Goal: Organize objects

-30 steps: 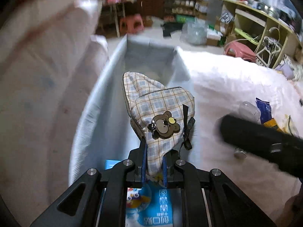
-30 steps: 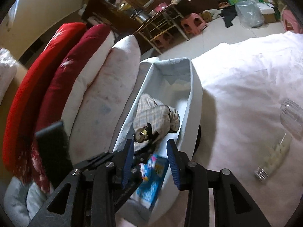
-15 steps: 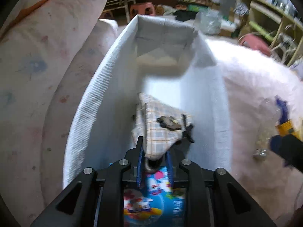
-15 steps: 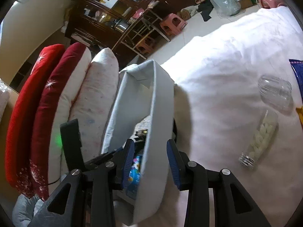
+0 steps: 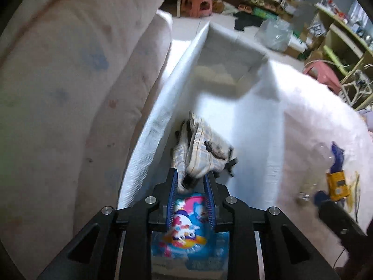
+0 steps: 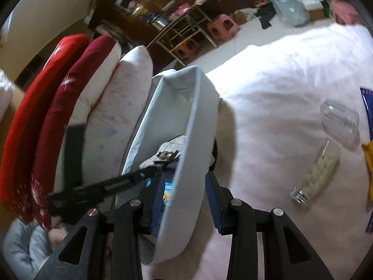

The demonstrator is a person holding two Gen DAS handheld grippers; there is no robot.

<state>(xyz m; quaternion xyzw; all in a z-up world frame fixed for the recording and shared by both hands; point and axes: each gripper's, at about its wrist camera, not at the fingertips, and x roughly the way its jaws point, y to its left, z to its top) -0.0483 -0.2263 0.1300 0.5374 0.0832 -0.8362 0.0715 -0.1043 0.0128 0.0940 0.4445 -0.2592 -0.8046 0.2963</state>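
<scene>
A pale fabric storage box (image 5: 163,107) stands on the white bed next to the pillows. Inside it lies a plaid pouch (image 5: 205,149) with a bear badge, resting partly on a blue cartoon packet (image 5: 186,233). My left gripper (image 5: 191,182) points down into the box, its jaws slightly parted around the pouch's near end without pinching it. In the right wrist view the pouch (image 6: 167,149) shows over the box's near wall (image 6: 191,140). My right gripper (image 6: 185,186) straddles that wall, one finger inside and one outside, and the wall fills its narrow gap.
White and red pillows (image 6: 46,93) stand against the box's far side. On the bedspread (image 6: 279,81) to the right lie a clear jar (image 6: 339,121), a clear tube of white tablets (image 6: 319,170) and a yellow packet (image 5: 338,184). Stools and shelves stand beyond.
The left gripper carried the pouch down into the box and its jaws parted, so the pouch now lies there. The right gripper slid over the box's near wall.
</scene>
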